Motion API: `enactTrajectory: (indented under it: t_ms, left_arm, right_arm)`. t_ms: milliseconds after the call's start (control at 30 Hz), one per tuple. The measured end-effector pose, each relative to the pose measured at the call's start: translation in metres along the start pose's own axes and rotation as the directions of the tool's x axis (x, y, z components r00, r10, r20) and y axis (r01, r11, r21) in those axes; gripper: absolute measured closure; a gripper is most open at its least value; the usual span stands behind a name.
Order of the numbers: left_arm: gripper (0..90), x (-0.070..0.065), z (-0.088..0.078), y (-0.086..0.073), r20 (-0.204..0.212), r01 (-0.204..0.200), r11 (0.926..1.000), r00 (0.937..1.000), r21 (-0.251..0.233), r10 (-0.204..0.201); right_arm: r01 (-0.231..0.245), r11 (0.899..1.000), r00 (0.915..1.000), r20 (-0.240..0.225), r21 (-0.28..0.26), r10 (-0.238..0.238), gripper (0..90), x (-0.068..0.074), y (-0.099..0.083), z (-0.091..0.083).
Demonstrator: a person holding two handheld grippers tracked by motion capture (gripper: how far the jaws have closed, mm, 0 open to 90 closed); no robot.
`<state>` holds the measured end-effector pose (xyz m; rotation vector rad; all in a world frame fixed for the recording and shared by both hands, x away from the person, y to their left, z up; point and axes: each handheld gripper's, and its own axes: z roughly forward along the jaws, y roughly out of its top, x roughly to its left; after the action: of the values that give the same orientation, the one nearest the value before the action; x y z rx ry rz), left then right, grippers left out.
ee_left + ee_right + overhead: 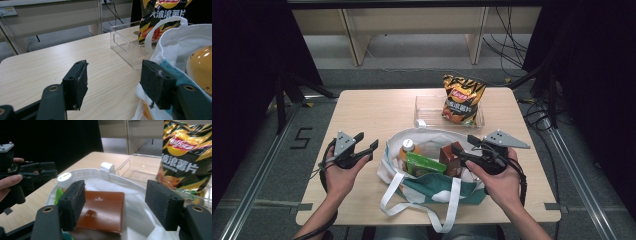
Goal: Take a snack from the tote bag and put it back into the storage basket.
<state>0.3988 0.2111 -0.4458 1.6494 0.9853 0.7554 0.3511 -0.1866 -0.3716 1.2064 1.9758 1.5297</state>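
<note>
Near edge of bench: both forearms come in from below, one claw in each hand.

Left claw: held just left of the tote bag, level with its rim. Jaws stand wide apart, nothing between them. In the left gripper view the right-hand pad sits at the bag's white cloth edge; contact cannot be told. Bare wood shows through the gap.

Right claw: over the right part of the bag's open mouth, pointing inward. Jaws wide apart, nothing gripped. In the right gripper view the brown carton lies below and between the pads; left pad overlaps its edge, right pad well clear of it.

Tote bag: white with green lower panel, white straps hanging over the near bench edge. Inside, left to right: orange bottle with pale cap, green packet, brown carton upright against the right side.

Behind the bag: clear plastic bin, open top, on the bench and just beyond the bag's rim. Crisp bag, yellow and black, stands upright in its right half
</note>
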Motion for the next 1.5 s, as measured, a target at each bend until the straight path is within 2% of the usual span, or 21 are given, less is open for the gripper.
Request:
enactTrajectory:
  t_ms: [67,100,200,233,267,333,433,533,567,633,667,833,933,967,1033,1067,1133,1167,1233,1433,1500]
  left_arm:
    - [38.2,0.000,0.000,0.000,0.001,0.001,1.0000,1.0000,0.000,-0.001]
    - [38.3,0.000,0.000,0.000,0.001,0.001,1.0000,1.0000,0.000,-0.001]
    - [38.3,0.000,0.000,0.000,0.002,0.001,1.0000,1.0000,0.000,-0.001]
    - [38.3,0.000,0.000,0.000,0.001,-0.001,1.0000,1.0000,0.000,0.001]
    - [38.3,0.001,0.000,0.000,0.001,-0.002,1.0000,1.0000,0.001,0.002]
    - [38.3,0.001,0.000,0.000,0.000,0.001,1.0000,1.0000,0.001,-0.001]
    - [38.3,0.001,0.000,0.000,0.000,0.000,1.0000,1.0000,-0.001,0.000]
    - [38.3,0.000,0.000,0.000,0.000,0.000,1.0000,1.0000,0.000,0.000]
    - [38.3,0.001,0.000,0.000,0.001,-0.001,1.0000,1.0000,0.000,0.001]
    - [38.3,0.001,0.000,0.000,0.001,0.000,1.0000,1.0000,0.000,0.000]
    - [38.3,0.001,0.000,0.000,0.001,-0.001,1.0000,1.0000,0.000,0.001]
    - [38.3,0.001,0.000,0.000,0.002,-0.001,1.0000,1.0000,0.000,0.001]
    - [38.2,0.001,0.000,0.000,0.001,-0.001,1.0000,1.0000,0.000,0.001]
    - [38.2,0.001,0.000,0.000,0.001,-0.001,1.0000,1.0000,-0.001,0.001]
    - [38.2,0.001,0.000,0.000,0.002,-0.002,1.0000,1.0000,-0.001,0.002]
    - [38.2,0.001,0.000,0.000,0.002,-0.002,1.0000,1.0000,0.000,0.002]
    - [38.2,0.001,0.000,0.000,0.001,-0.001,1.0000,1.0000,-0.001,0.001]
    - [38.2,0.001,-0.001,0.000,0.001,-0.001,1.0000,1.0000,-0.001,0.001]
    - [38.2,0.001,0.000,0.000,0.002,-0.002,1.0000,1.0000,-0.001,0.002]
    - [38.2,0.001,-0.001,0.000,0.002,-0.001,1.0000,1.0000,0.000,0.001]
    - [38.2,0.001,-0.001,0.000,0.001,-0.007,1.0000,1.0000,0.000,0.007]
  right_arm:
    - [0.017,1.000,0.9998,-0.001,0.002,-0.017,32.2,0.002,-0.002,0.002]
    - [0.002,1.000,0.9999,-0.012,0.007,-0.002,31.9,0.005,-0.002,0.003]
    - [0.011,1.000,0.9998,-0.016,0.023,-0.010,31.1,0.007,-0.004,0.005]
    - [0.033,0.999,0.9995,-0.003,0.015,-0.033,30.9,0.007,-0.005,0.005]
    - [-0.004,1.000,0.9999,-0.016,0.018,0.005,30.7,0.010,-0.006,0.006]
    - [-0.005,1.000,0.9997,-0.022,0.021,0.006,30.2,0.011,-0.006,0.007]
    - [0.043,0.999,0.9989,-0.019,0.033,-0.043,29.2,0.012,-0.006,0.009]
    - [0.021,0.999,0.9993,-0.033,0.038,-0.020,27.6,0.016,-0.008,0.012]
    - [0.035,0.999,0.9990,-0.029,0.040,-0.034,27.0,0.015,-0.009,0.013]
    - [0.008,0.999,0.9996,-0.029,0.053,-0.007,26.2,0.019,-0.011,0.014]
    - [0.039,0.998,0.9991,-0.016,0.048,-0.039,26.2,0.017,-0.011,0.015]
    - [0.063,0.996,0.9979,-0.021,0.069,-0.062,25.1,0.017,-0.017,0.020]
    - [0.037,0.996,0.9991,-0.023,0.082,-0.035,25.2,0.019,-0.020,0.023]
    - [0.052,0.995,0.9986,-0.014,0.084,-0.051,25.2,0.017,-0.021,0.024]
    - [0.053,0.995,0.9984,-0.025,0.090,-0.051,25.9,0.017,-0.023,0.025]
    - [0.080,0.994,0.9967,-0.012,0.076,-0.080,26.7,0.015,-0.024,0.026]
    - [0.056,0.993,0.9984,-0.010,0.104,-0.055,28.0,0.016,-0.025,0.026]
    - [0.099,0.991,0.9951,-0.007,0.086,-0.099,28.4,0.013,-0.025,0.027]
    - [0.077,0.993,0.9969,-0.019,0.088,-0.076,30.3,0.013,-0.026,0.027]
    - [0.058,0.995,0.9982,0.010,0.082,-0.059,37.5,0.013,-0.025,0.022]
    - [0.076,0.994,0.9970,0.005,0.073,-0.077,38.3,0.011,-0.024,0.022]
